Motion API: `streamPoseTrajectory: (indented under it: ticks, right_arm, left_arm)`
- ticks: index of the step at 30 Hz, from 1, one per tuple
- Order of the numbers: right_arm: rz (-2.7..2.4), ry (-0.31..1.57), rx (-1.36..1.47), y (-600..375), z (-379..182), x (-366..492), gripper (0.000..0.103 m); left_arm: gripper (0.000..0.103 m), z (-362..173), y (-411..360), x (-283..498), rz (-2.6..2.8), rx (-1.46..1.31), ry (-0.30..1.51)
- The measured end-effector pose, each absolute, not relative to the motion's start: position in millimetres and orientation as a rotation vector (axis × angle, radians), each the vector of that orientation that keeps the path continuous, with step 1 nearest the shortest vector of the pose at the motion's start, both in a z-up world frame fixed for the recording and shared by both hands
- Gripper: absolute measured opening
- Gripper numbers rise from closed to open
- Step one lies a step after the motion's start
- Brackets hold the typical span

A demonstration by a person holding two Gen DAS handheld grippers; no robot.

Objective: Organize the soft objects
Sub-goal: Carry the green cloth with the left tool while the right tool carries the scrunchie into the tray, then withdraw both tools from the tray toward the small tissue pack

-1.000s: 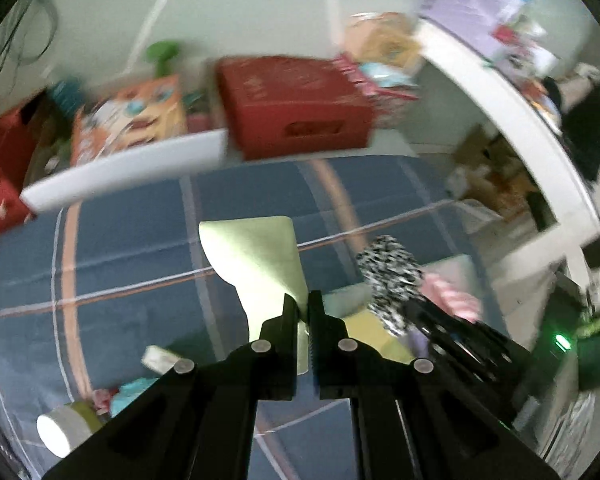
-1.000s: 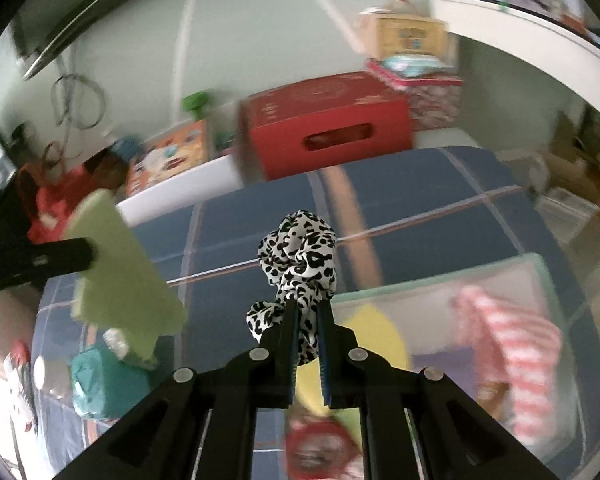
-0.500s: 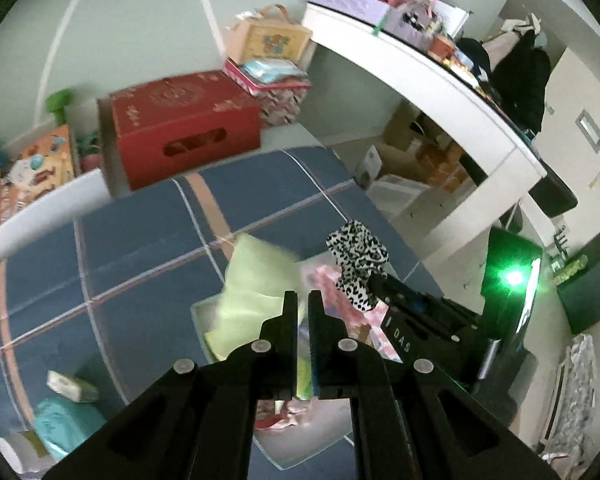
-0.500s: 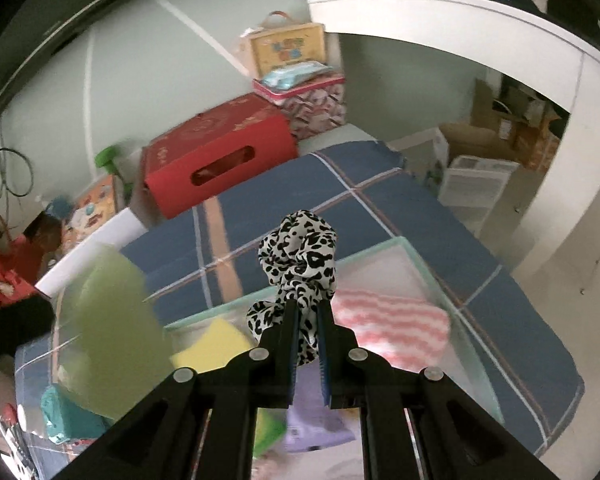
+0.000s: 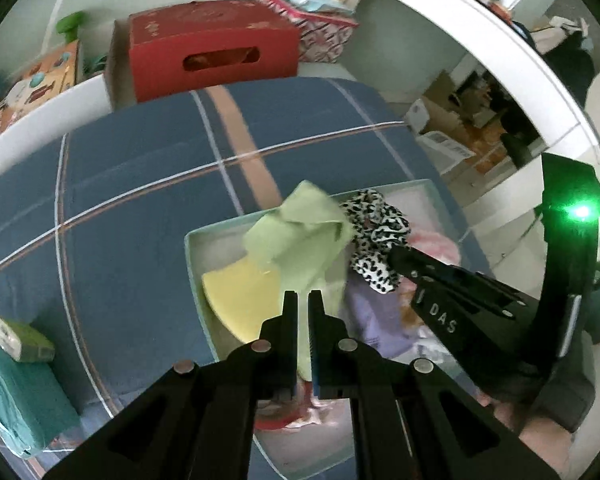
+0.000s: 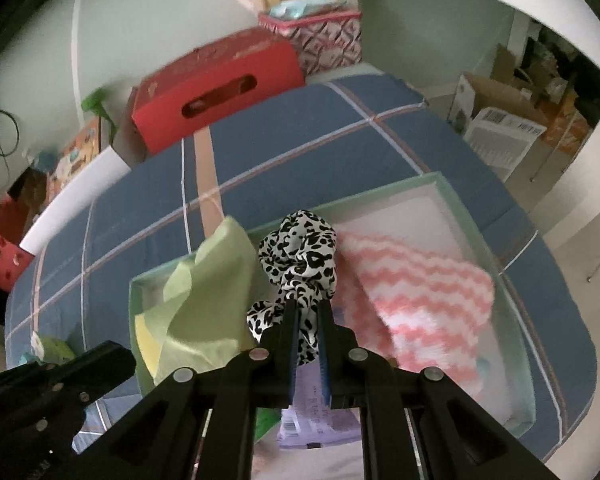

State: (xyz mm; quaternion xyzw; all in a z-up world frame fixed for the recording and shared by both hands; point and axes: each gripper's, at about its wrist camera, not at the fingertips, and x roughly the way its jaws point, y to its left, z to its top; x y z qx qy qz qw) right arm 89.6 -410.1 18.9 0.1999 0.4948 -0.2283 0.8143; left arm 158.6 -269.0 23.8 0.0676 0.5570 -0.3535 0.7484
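Together, both tools hang over a pale green tray [image 6: 452, 196] on a blue plaid bed [image 5: 132, 216]. Left tool [image 5: 303, 300] is clenched on a light green cloth [image 5: 300, 236] drooping ahead of its tips. Beside it, right tool [image 6: 306, 308] grips a leopard-print scrunchie [image 6: 300, 256]. Just right of that lies a pink zigzag towel [image 6: 424, 284] in the tray.

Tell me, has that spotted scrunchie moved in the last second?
Yes. The scrunchie, pinched in the right gripper, has come from above the bare blue bedspread to over the pale green box.
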Motion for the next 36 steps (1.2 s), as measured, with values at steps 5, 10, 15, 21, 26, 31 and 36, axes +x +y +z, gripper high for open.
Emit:
streamPoseTrajectory:
  ticks: [5, 10, 15, 21, 26, 31, 36]
  right_arm:
    - [-0.479, 1.116, 0.429, -407.7, 3.0, 96.1, 0.013]
    - [-0.5, 1.122, 0.422, -407.3, 5.9, 94.5, 0.016]
    - [-0.533, 1.119, 0.402, -406.3, 14.8, 94.7, 0.043]
    - [-0.552, 1.083, 0.373, -401.8, 31.6, 93.0, 0.059]
    - [-0.56, 1.067, 0.348, -397.1, 39.3, 94.6, 0.071]
    - [-0.572, 1.073, 0.321, -393.4, 41.1, 97.4, 0.078]
    - [-0.585, 1.074, 0.293, -389.6, 42.5, 99.4, 0.085]
  left_arm:
    - [0.004, 16.2, -260.7, 161.7, -0.701, 0.174, 1.198]
    - [0.004, 7.4, -251.7, 165.0, -0.611, 0.219, 1.165]
    - [0.021, -2.2, -238.5, 167.8, -0.536, 0.219, 1.158]
    - [0.053, -12.6, -224.2, 166.3, -0.475, 0.22, 1.156]
    - [0.07, -17.6, -215.5, 165.6, -0.461, 0.198, 1.152]
    - [0.082, -18.2, -209.0, 166.1, -0.459, 0.174, 1.142]
    - [0.083, -19.9, -200.5, 168.5, -0.439, 0.152, 1.151]
